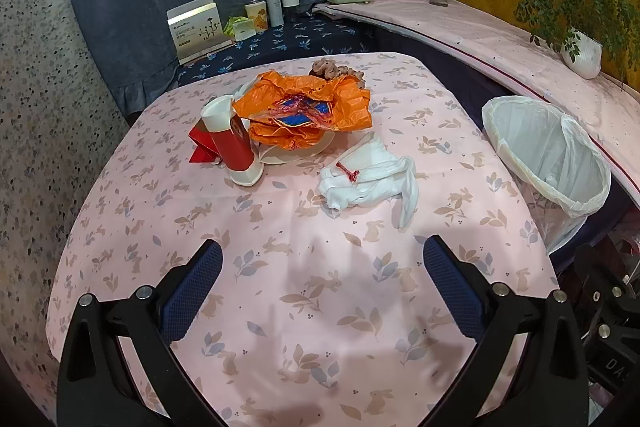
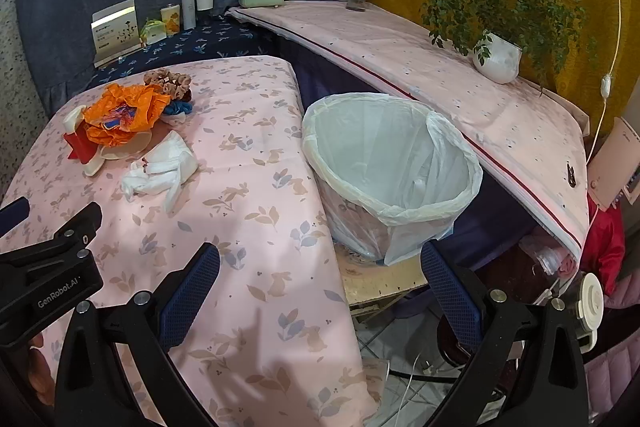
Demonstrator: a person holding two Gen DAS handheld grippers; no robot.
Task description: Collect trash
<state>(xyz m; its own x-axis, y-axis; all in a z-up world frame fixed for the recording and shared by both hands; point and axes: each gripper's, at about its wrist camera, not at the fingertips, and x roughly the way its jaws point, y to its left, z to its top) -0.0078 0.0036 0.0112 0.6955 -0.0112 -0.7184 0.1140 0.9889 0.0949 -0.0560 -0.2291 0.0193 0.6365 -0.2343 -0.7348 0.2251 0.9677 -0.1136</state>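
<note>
Nearest, the left gripper (image 1: pixel 322 263) is hovering over the pink rabbit-print table (image 1: pixel 304 307) with its jaws spread wide and nothing between them. The right gripper (image 2: pixel 320 267) is hanging likewise released, over the table's right edge. Farther in, a crumpled white tissue (image 1: pixel 368 179) is lying mid-table. Beyond it an orange wrapper (image 1: pixel 304 107) is sitting on a pale plate (image 1: pixel 296 151), beside a tilting red tube (image 1: pixel 234 143). The lined trash bin (image 2: pixel 392 171) is standing just off the table's right side.
</note>
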